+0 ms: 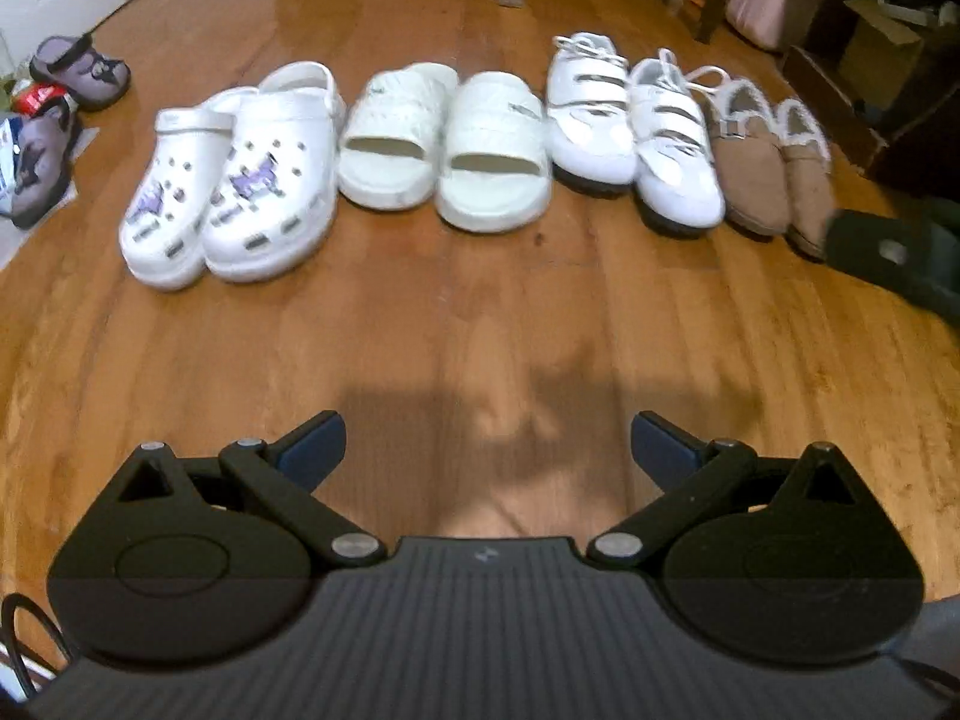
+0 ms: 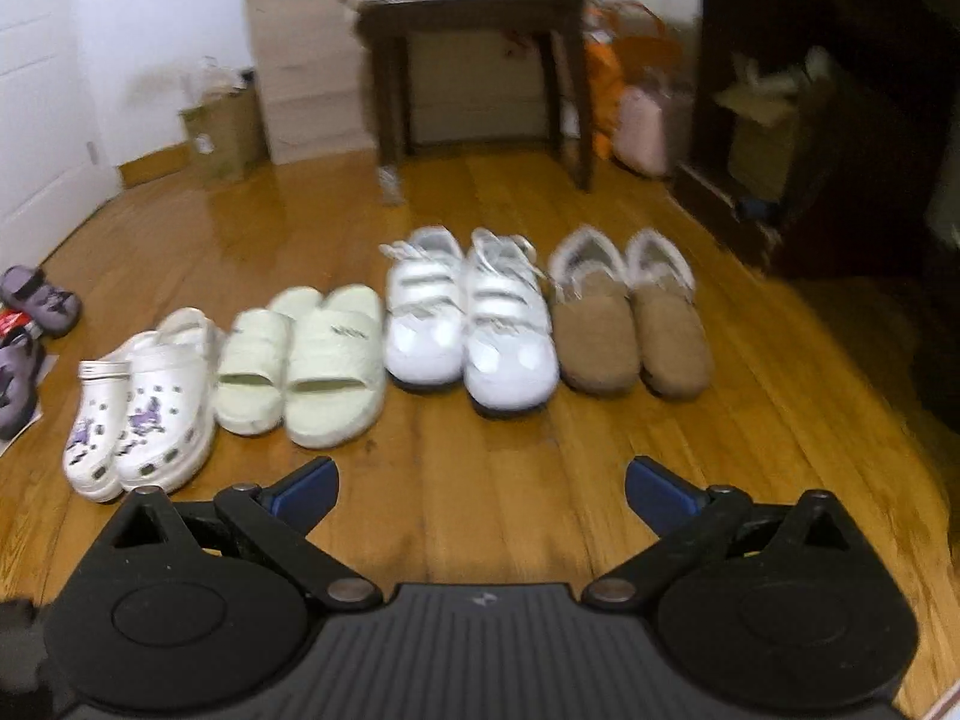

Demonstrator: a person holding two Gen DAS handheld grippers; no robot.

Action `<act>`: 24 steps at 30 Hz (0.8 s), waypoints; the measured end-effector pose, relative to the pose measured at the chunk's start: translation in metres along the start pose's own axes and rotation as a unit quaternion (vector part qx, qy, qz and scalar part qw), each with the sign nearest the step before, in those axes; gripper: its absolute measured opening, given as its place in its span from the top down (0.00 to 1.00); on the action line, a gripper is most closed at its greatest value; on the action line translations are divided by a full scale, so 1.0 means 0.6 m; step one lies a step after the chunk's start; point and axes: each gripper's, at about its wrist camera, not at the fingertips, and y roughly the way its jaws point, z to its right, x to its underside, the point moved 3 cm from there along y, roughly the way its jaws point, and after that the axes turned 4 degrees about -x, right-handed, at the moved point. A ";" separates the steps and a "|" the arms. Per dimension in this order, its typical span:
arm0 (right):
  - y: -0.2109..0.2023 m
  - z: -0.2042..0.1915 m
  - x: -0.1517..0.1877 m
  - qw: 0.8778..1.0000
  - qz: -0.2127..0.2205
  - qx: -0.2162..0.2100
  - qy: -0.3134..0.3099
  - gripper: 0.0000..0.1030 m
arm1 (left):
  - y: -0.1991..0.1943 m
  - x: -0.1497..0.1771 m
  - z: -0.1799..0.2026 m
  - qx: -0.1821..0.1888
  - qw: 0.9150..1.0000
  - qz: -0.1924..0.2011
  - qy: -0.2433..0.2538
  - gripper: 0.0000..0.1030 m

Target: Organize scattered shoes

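Four pairs of shoes are arranged in one row on the wooden floor (image 1: 456, 330), toes toward the near edge. From left to right the row consists of white clogs (image 1: 231, 180) with purple charms, pale slides (image 1: 444, 150), white strap sneakers (image 1: 636, 138) and tan fur-lined slippers (image 1: 774, 168). Within each pair the two shoes are set side by side and touching or nearly so; adjacent pairs are just beside one another. The left claw (image 1: 487, 450) is released, its blue-tipped fingers spread wide above bare floor on the near side of the row, and nothing is held. The right claw (image 2: 480, 489) is likewise released and empty, positioned near the clogs and slides with open floor between its fingers. In the left wrist view, part of the right claw body is seen at the right edge, just beside the toe of the rightmost slipper. A purple pair of clogs (image 1: 60, 114) lies apart at the far left, near the white door (image 2: 36, 120), beside some packaging. Beyond the row, open floor extends to a dark wooden table (image 2: 474, 60), a pink bag (image 2: 645, 126) and dark furniture (image 2: 828, 120) on the right. A broad strip of clear floor lies between the row and both claws.
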 end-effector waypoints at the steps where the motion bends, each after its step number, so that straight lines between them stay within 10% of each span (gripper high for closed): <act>1: 0.001 0.003 0.002 1.000 -0.001 0.000 0.001 0.01 | -0.004 0.003 0.006 -0.005 1.000 0.002 0.005 0.00; 24: 0.016 0.005 0.042 0.996 -0.040 0.008 -0.075 0.01 | -0.085 0.007 -0.012 -0.049 0.997 0.060 0.007 0.00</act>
